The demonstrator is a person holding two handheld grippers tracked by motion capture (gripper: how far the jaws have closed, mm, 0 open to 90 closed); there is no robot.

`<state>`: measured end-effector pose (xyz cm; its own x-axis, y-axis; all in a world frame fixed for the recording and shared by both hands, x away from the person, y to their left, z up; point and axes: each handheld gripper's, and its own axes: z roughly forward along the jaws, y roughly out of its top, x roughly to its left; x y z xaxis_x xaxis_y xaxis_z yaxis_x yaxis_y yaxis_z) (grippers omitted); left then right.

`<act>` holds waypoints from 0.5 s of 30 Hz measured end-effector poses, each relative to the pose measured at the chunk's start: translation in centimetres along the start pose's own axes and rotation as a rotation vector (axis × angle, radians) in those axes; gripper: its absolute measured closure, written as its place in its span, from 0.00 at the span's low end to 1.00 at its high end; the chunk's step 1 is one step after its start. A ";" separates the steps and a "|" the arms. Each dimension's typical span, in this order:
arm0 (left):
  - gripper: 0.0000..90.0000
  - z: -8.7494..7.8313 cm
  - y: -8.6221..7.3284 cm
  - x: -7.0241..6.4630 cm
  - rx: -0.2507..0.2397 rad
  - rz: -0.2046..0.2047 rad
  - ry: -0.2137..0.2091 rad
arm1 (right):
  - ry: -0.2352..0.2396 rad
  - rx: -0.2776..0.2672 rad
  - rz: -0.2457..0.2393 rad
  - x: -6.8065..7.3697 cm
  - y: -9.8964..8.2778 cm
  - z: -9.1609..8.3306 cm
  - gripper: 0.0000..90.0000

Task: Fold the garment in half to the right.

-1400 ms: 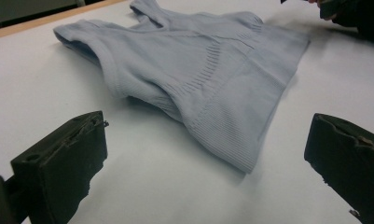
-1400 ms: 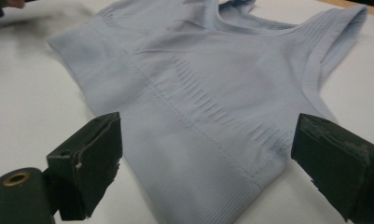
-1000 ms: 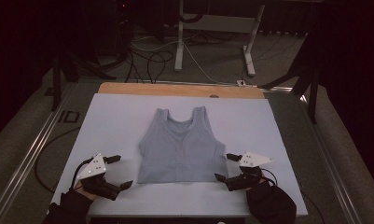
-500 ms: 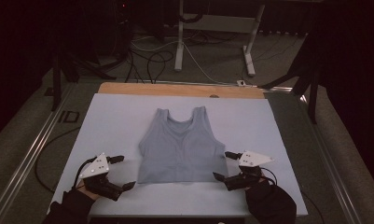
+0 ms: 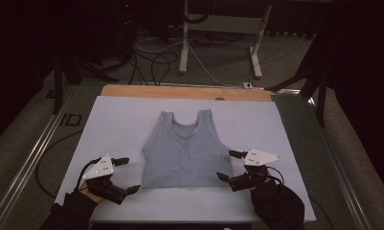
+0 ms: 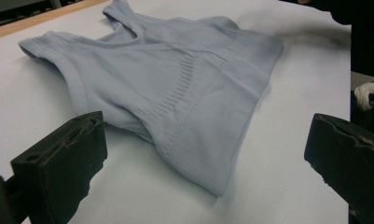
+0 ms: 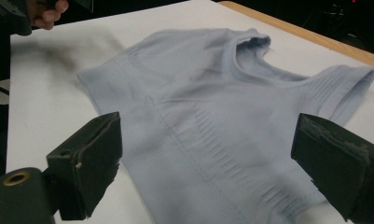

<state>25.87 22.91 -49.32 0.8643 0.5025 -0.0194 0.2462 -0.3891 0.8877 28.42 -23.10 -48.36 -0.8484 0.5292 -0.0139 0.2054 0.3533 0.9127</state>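
Note:
A light blue ribbed tank top (image 5: 187, 151) lies flat on the pale sheet (image 5: 118, 122), straps toward the far side. My left gripper (image 5: 129, 174) stands open just off the top's near left corner, not touching it. My right gripper (image 5: 226, 165) stands open at the near right corner of the hem, jaw tips close to the cloth. In the left gripper view the tank top (image 6: 175, 93) lies ahead between the wide-apart jaws of that gripper (image 6: 205, 130). The right gripper view has the tank top (image 7: 212, 116) ahead of its gripper (image 7: 208, 128), with nothing held.
The sheet covers a table with a wooden strip (image 5: 180, 91) along the far edge. Metal rails (image 5: 31, 158) run beside the table on the left. Cables (image 5: 156, 57) and a white stand's legs (image 5: 218, 43) are on the floor beyond.
Both grippers have shifted only slightly near the hem corners. The tank top lies as before.

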 end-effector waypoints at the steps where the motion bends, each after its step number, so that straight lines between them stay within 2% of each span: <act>1: 0.00 0.0 0.1 0.0 -0.002 -0.004 -0.001 | -0.003 -0.001 -0.006 -0.1 0.3 0.0 0.10; 6: 0.00 0.1 0.5 0.1 0.008 -0.018 -0.007 | -0.007 -0.016 -0.044 -0.8 2.3 0.5 0.10; 13: 0.00 0.2 1.5 -0.1 0.019 -0.003 0.016 | -0.007 -0.035 -0.040 -1.4 4.2 1.5 0.10; 15: 0.00 0.2 1.7 -0.2 0.023 0.003 0.022 | -0.005 -0.033 -0.055 -1.6 4.5 1.9 0.10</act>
<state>26.22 22.02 -47.89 0.8554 0.5179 -0.0067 0.2538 -0.4078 0.8771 31.61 -20.90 -45.01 -0.8552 0.5140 -0.0664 0.1422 0.3559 0.9236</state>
